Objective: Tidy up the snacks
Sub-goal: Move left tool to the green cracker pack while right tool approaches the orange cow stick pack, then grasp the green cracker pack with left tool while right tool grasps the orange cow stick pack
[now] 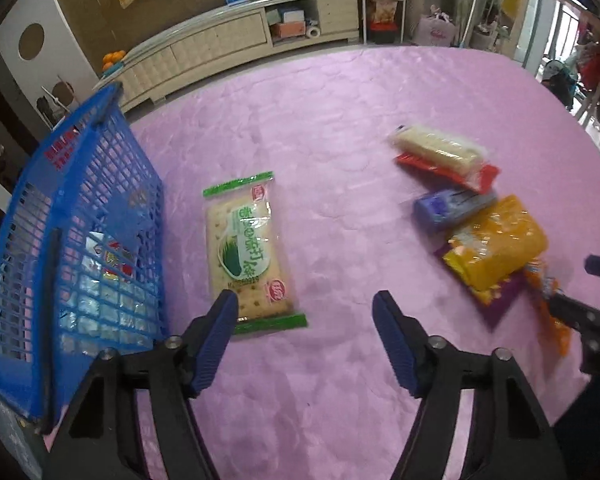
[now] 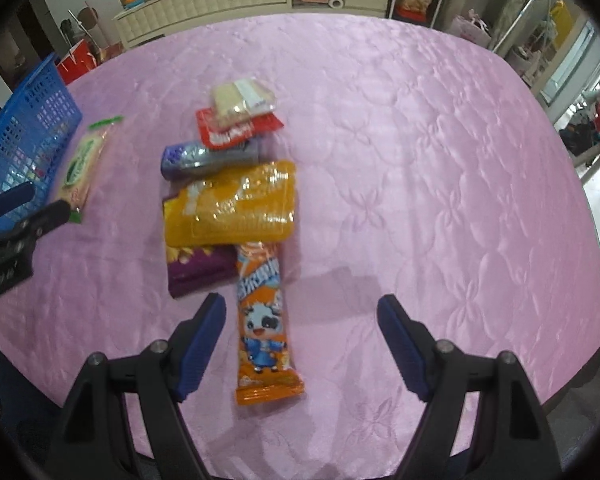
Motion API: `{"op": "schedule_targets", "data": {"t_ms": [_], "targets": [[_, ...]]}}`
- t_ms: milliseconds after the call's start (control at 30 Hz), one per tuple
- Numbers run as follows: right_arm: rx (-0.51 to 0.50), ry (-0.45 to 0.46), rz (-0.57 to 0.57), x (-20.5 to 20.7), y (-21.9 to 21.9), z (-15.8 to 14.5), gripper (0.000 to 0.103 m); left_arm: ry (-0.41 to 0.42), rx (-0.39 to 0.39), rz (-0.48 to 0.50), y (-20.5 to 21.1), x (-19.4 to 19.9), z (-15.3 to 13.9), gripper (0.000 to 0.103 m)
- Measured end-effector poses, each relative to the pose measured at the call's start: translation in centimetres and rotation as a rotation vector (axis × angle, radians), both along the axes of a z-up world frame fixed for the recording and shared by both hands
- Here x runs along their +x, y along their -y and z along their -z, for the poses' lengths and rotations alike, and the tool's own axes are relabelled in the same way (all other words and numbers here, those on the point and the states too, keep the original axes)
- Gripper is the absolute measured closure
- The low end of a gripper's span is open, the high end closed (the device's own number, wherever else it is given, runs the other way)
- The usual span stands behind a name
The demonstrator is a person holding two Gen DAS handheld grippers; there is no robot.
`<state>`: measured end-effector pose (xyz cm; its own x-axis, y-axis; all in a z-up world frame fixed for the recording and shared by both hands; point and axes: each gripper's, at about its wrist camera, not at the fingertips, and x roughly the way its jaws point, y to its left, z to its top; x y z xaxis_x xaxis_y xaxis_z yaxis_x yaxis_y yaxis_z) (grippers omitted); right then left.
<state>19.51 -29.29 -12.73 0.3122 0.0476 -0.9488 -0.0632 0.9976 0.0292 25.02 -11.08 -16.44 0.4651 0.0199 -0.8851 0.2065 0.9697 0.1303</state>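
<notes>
A green-and-clear cracker pack (image 1: pixel 248 252) lies flat on the pink tablecloth (image 1: pixel 340 120), just right of the blue plastic basket (image 1: pixel 80 208). My left gripper (image 1: pixel 306 300) hovers open over the pack's near end, its left finger overlapping the pack's corner, pads not pressing. In the right wrist view an orange cartoon snack pack (image 2: pixel 264 328) lies lengthwise between the open fingers of my right gripper (image 2: pixel 300 300), closer to the left finger. Beyond it sit a yellow pack (image 2: pixel 232 204), a purple pack (image 2: pixel 200 272), a blue-grey pack (image 2: pixel 204 158), a red pack (image 2: pixel 236 128) and a clear wafer pack (image 2: pixel 242 98).
The basket (image 2: pixel 24 128) holds a few shiny packets. The right half of the tablecloth (image 2: pixel 440 160) is bare fabric. A cream cabinet (image 1: pixel 240 40), shelves and household clutter stand beyond the table's far edge.
</notes>
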Motion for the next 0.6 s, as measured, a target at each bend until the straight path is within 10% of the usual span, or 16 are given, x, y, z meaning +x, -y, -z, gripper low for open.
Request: {"op": "schedule_targets", "data": {"t_ms": [600], "targets": [[-0.004,-0.015,0.009,-0.8,-0.2,2.2,0.021,-0.094,-0.031,-0.149,-3.9,7.5,4.2,0.037]]}}
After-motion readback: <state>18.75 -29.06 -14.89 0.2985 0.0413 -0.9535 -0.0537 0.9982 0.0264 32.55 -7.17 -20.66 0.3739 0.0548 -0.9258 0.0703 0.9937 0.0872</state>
